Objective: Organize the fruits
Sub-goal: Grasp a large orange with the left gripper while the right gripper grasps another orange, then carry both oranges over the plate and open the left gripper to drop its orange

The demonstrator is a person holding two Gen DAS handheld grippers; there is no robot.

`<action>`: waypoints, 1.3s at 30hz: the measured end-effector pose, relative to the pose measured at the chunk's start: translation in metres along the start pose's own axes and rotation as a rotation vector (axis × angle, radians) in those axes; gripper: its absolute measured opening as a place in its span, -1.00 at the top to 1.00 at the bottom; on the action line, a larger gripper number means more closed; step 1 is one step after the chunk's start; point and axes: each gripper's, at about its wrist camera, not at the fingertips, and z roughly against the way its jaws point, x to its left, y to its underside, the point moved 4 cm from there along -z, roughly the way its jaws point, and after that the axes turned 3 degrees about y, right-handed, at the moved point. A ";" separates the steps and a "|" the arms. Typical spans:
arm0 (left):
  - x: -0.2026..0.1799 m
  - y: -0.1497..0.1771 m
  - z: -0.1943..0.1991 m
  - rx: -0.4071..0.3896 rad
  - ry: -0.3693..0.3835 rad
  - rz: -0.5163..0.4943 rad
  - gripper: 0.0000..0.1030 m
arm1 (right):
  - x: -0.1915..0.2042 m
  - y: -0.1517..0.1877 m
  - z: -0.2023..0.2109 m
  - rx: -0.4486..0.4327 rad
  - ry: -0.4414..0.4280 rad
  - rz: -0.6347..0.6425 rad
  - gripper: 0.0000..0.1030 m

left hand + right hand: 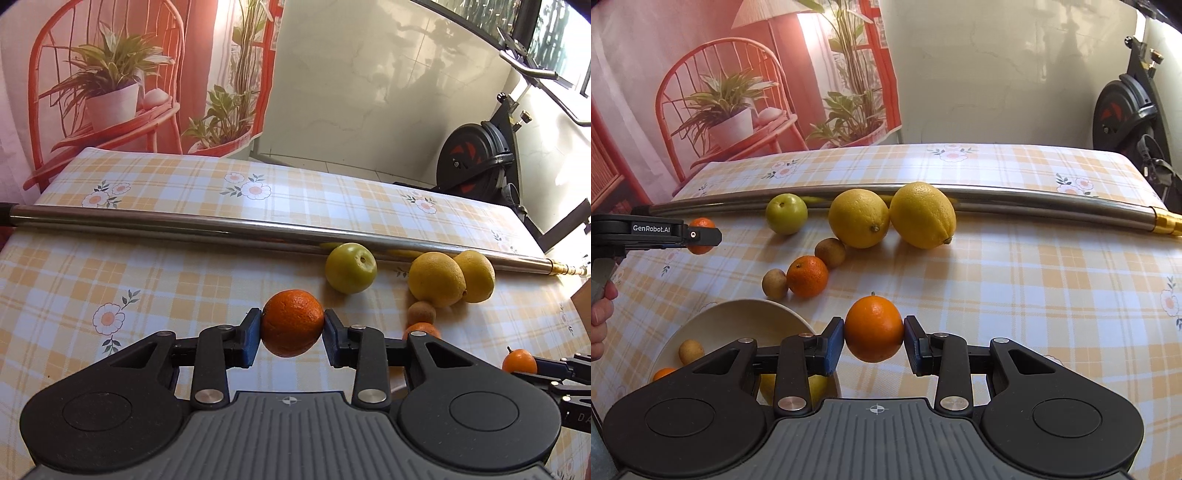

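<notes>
Orange everywhere, honestly. Left gripper had its fingers clamped on an orange, held up off the desk. Right gripper was doing the same with a smaller mandarin, stem up, fingers pinching it at the sides.

Bowl sat at the near left in the right view, already with a small tan fruit and a bit of something orange in it, partly hidden behind the gripper. Loose on the desk were a green apple, two lemons touching each other up against a metal pole, another mandarin and two little brown fruits right beside it.

What could go wrong, my guess: both grips were only on the round sides, so a wobble or loosened squeeze could let a fruit pop out and roll. Both hands heading for one bowl could also bump each other, and the right one would need to swing left over it. Dropping from too high could bounce fruit off the rim.
</notes>
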 end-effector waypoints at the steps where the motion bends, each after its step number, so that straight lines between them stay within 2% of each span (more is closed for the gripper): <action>1: -0.002 0.004 0.008 -0.006 0.006 -0.007 0.28 | 0.001 0.000 0.003 -0.006 0.000 0.001 0.37; 7: -0.011 0.035 0.042 0.012 0.054 -0.012 0.28 | 0.007 0.004 0.026 -0.043 -0.007 0.005 0.37; 17: -0.032 0.081 0.074 0.055 0.118 -0.073 0.28 | 0.018 0.023 0.056 -0.080 -0.034 0.016 0.37; 24: -0.041 0.110 0.072 0.123 0.130 -0.099 0.28 | 0.023 0.040 0.064 -0.072 -0.053 0.021 0.37; 33: -0.045 0.118 0.059 0.152 0.085 -0.155 0.28 | 0.026 0.048 0.065 -0.064 -0.064 0.020 0.37; 39: -0.045 0.119 0.050 0.154 0.084 -0.180 0.28 | 0.025 0.050 0.064 -0.062 -0.063 0.014 0.37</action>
